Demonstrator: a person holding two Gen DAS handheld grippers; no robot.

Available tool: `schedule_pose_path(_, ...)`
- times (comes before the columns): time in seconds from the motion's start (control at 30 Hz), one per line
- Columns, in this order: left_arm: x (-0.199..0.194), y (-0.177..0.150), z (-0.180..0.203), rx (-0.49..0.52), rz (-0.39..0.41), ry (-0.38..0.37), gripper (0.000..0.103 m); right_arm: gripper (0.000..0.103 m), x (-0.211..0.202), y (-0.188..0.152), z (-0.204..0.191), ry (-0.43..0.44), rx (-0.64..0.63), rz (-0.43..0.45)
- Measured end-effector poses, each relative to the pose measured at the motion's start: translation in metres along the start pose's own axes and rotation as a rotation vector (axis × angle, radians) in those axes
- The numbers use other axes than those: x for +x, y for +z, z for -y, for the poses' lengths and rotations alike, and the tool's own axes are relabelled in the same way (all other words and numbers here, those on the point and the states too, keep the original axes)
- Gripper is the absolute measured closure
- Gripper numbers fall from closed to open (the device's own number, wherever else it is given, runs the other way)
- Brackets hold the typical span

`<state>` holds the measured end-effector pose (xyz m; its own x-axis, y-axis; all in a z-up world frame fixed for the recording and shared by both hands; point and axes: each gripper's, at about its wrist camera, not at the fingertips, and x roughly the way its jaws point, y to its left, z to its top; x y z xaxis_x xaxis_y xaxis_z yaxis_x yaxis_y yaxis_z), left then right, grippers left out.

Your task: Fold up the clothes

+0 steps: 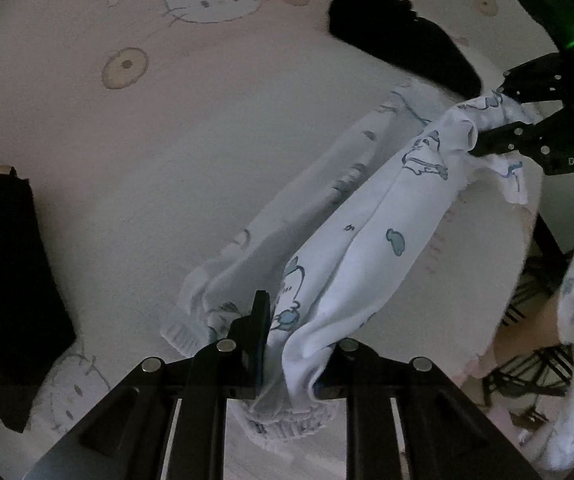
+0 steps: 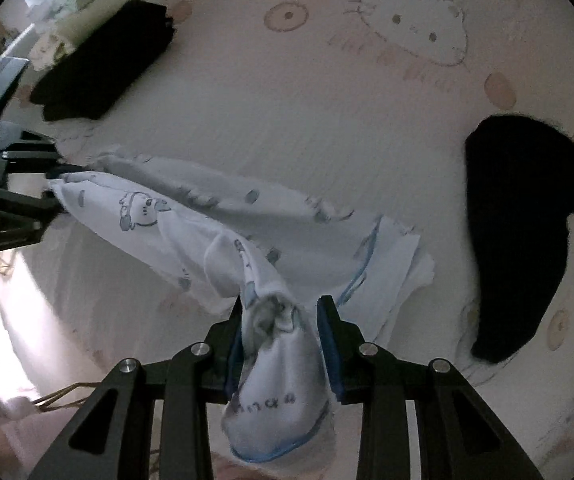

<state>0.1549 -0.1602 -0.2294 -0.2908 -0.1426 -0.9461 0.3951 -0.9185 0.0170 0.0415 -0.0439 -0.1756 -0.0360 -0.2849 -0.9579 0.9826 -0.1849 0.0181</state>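
Long axis of the garment. The white printed trousers (image 1: 371, 216) stretch in one line between my two grippers, cuffs at my left gripper (image 1: 295, 344), waistband at my right gripper (image 2: 281, 322). In the left wrist view that axis runs from the bottom centre up toward the upper right; in the right wrist view it runs from the bottom centre out to the left edge. One leg lies flat on the bed sheet (image 1: 167, 140); the other leg is raised and taut above it, the two nearly parallel.

Left gripper. My jaws are clenched on the cuff end of the raised leg, the ribbed cuff bunched beneath the fingers. The gripper points along the leg.

Right gripper. My jaws clamp a gathered fold of the waistband, blue-edged cloth hanging below the pads. In the left wrist view this gripper (image 1: 499, 120) comes in from the right edge, fingers aimed back toward my left.

Surroundings. A folded black garment (image 2: 107, 64) lies on the sheet beyond the cuff end; a second black garment (image 2: 527, 232), unfolded, lies beyond the waistband end. Both are apart from the trousers.
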Motion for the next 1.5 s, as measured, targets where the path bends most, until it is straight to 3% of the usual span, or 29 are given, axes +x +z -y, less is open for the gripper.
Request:
schedule_pose_path(0.33, 0.028, 0.010, -0.009, -0.078, -0.040, 0.024, 0.087, 0.070, 0.044, 0.033, 0.009, -0.032, 0.113, -0.059)
schedule_pose_path(0.57, 0.041, 0.014, -0.004, -0.077, -0.012, 0.074, 0.086, 0.059, 0.064, 0.040, 0.016, -0.014, 0.198, -0.051)
schedule_pose_path(0.7, 0.032, 0.008, -0.016, -0.149, -0.006, -0.002, 0.086, 0.054, 0.058, 0.036, 0.017, 0.003, 0.226, -0.021)
schedule_pose_path(0.83, 0.009, 0.002, -0.021, -0.200, 0.020, -0.056, 0.085, 0.044, 0.039, 0.032, 0.012, -0.023, 0.237, 0.023)
schedule_pose_path(0.87, 0.003, 0.000, -0.021, -0.200, 0.032, -0.044, 0.084, 0.042, 0.033, 0.033, 0.009, -0.044, 0.227, 0.034)
schedule_pose_path(0.97, -0.013, -0.004, -0.020, -0.196, 0.063, 0.018, 0.061, 0.034, 0.014, 0.036, 0.002, -0.130, 0.167, 0.062)
schedule_pose_path(1.03, -0.022, -0.009, -0.018, -0.201, 0.080, 0.049, 0.057, 0.034, 0.002, 0.038, -0.002, -0.187, 0.126, 0.080)
schedule_pose_path(1.17, -0.026, -0.012, -0.020, -0.327, 0.061, -0.073, 0.057, 0.033, -0.007, 0.030, -0.008, -0.215, 0.122, 0.108)
schedule_pose_path(1.23, -0.031, -0.010, -0.025, -0.359, 0.071, -0.089, 0.057, 0.033, -0.011, 0.026, -0.011, -0.223, 0.125, 0.121)
schedule_pose_path(1.33, -0.044, -0.018, -0.022, -0.380, 0.134, -0.004, 0.057, 0.033, -0.016, 0.018, -0.014, -0.235, 0.129, 0.141)
schedule_pose_path(1.43, -0.049, -0.056, -0.009, -0.472, 0.247, 0.097, 0.055, 0.033, -0.011, 0.016, -0.003, -0.215, 0.162, 0.172)
schedule_pose_path(1.5, -0.046, -0.078, -0.006, -0.512, 0.266, 0.085, 0.052, 0.033, -0.010, 0.009, -0.005, -0.195, 0.194, 0.211)
